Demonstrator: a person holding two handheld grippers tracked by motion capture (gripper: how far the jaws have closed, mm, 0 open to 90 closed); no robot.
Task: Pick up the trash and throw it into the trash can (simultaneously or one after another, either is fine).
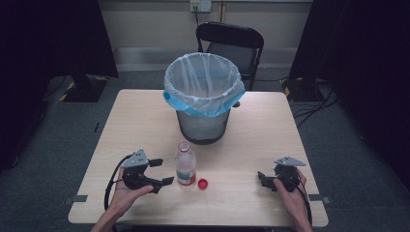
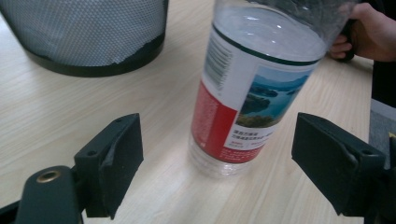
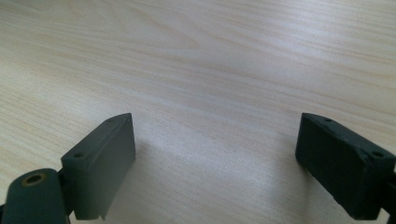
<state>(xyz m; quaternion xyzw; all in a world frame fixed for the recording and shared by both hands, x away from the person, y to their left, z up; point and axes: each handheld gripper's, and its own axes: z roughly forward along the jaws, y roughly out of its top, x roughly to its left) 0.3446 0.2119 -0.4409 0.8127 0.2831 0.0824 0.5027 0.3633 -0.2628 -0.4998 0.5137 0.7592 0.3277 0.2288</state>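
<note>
Bottle (image 1: pixel 185 164) upright on pale wood table (image 1: pixel 135 121), both claws wide, dark room.

Cap (image 1: pixel 203 183) right of bottle (image 1: pixel 185 164)

The left gripper (image 2: pixel 215 154) had its jaws spread wide, one low at each side. Between them, a little beyond the fingertips and touching neither, stood a clear bottle (image 2: pixel 254 88) upright on the wooden table (image 2: pixel 70 112). Its label showed a red panel toward the left finger (image 2: pixel 114 158) and a lake picture toward the right finger (image 2: pixel 334 161). Beyond the left finger, well apart from it, sat a black mesh bin (image 2: pixel 88 37). Past the bottle, above the right finger, a hand (image 2: pixel 369 32) gripped something dark.
</note>
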